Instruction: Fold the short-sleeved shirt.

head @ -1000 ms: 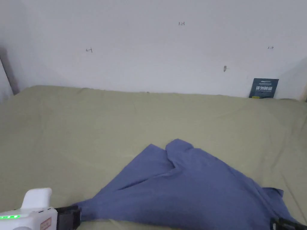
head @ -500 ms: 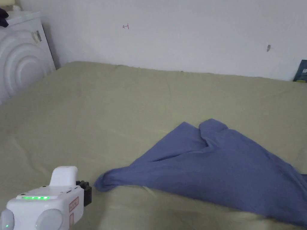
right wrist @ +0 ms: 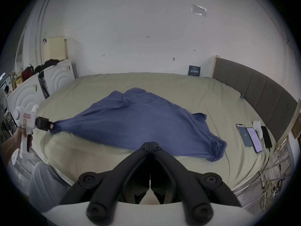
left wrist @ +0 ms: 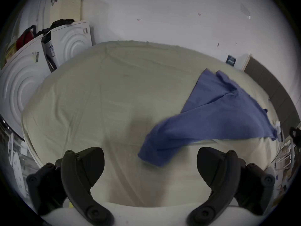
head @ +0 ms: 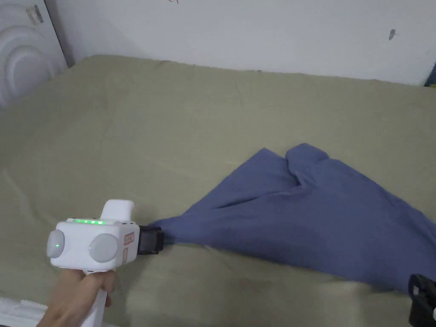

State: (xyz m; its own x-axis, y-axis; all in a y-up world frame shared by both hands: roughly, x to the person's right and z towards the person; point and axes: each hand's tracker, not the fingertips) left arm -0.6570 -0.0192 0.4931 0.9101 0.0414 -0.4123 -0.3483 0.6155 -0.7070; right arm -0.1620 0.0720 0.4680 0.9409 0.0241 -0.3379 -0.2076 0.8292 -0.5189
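Left claw (left wrist: 149,167) stands wide, its jaws apart, with a bunched corner of the blue shirt (head: 306,221) lying just ahead of them on the bed (head: 170,127). Right claw (right wrist: 150,144) has its jaws pressed together, empty, near the shirt's front edge; the shirt lies spread and rumpled across the olive sheet.

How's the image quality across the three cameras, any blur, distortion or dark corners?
Head view: soft, even light and straight lines. Left gripper view: heavy fisheye bend, black corners, and the near end of the blue short-sleeved shirt is smeared by motion blur. Right gripper view: the same fisheye and dark rim, but the shirt and olive bedsheet look sharp.
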